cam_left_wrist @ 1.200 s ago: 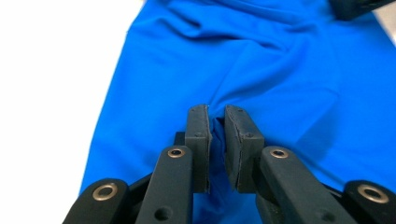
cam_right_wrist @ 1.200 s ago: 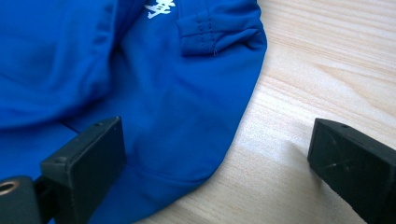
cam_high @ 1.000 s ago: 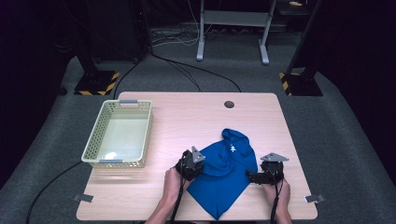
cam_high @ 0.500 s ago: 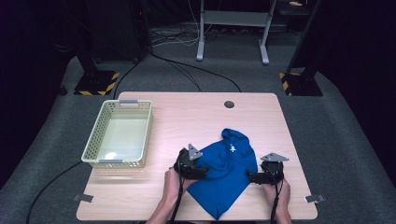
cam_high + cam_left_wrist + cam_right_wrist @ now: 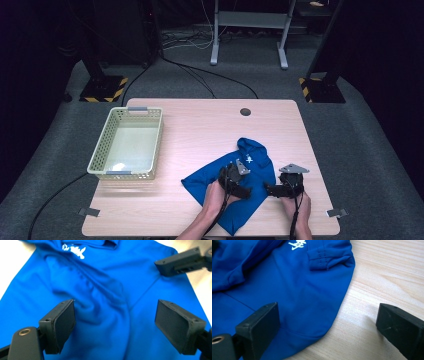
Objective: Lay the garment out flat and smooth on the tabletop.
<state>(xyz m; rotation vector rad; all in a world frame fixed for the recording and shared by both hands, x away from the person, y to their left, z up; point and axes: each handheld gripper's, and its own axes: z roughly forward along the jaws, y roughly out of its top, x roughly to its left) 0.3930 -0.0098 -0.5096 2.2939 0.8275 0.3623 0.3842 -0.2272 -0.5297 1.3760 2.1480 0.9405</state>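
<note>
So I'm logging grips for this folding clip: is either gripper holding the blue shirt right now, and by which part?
Nothing is held. The left gripper has just been opening, jaws wide above the blue shirt; the right gripper is open over its edge.

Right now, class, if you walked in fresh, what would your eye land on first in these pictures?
A bright blue fabric shirt with a small white print lies crumpled at the near right of the pale wooden table. Over it hover the left hand-held gripper and the right hand-held gripper, jaws apart. A cream perforated plastic basket stands at the table's left.
</note>
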